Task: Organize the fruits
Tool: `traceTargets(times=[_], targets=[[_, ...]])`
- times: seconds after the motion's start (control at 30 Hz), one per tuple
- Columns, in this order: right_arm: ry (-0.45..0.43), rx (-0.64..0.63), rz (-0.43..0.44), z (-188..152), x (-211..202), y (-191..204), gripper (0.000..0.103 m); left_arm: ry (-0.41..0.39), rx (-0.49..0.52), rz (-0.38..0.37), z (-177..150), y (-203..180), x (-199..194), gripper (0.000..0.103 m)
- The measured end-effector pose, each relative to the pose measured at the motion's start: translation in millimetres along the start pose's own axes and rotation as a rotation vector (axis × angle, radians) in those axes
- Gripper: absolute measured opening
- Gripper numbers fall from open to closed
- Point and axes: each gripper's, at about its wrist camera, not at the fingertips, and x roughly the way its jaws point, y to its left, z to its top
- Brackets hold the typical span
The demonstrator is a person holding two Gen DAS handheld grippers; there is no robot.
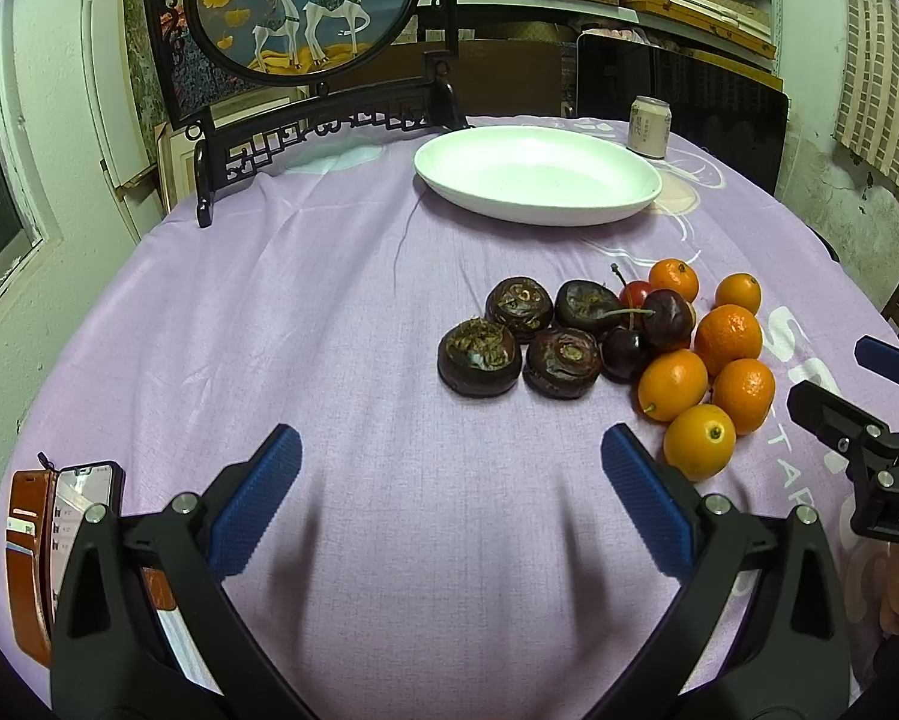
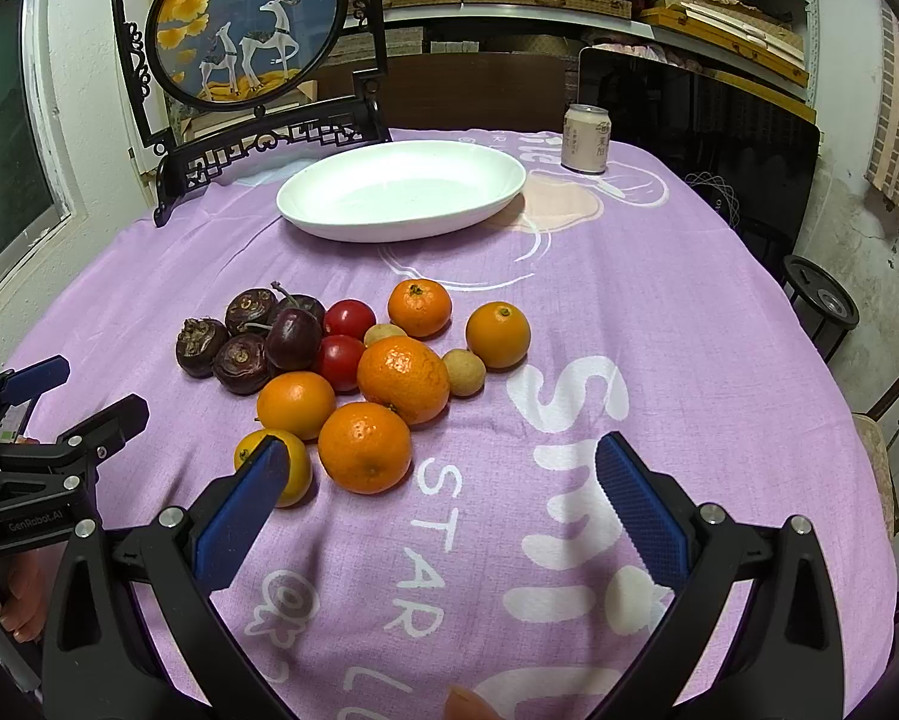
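Note:
A pile of fruit lies on the purple cloth: several small oranges, dark water chestnuts, dark and red cherries and two tan longans. An empty white oval plate sits behind the pile. My left gripper is open and empty, in front of the pile and a little left of it. My right gripper is open and empty in front of the oranges; its left finger overlaps the nearest orange in view.
A pale drink can stands behind the plate. A framed deer screen stands at the back left. A phone in a brown case lies at the table's near left edge. A dark chair stands at the back right.

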Motion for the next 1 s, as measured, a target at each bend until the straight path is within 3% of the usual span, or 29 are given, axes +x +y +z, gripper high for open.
traceTargets(times=[1.0], targets=[[-0.001, -0.003, -0.001, -0.4, 0.8, -1.2, 0.102, 0.005, -0.003, -0.001, -3.0, 0.6, 1.9, 0.101]])
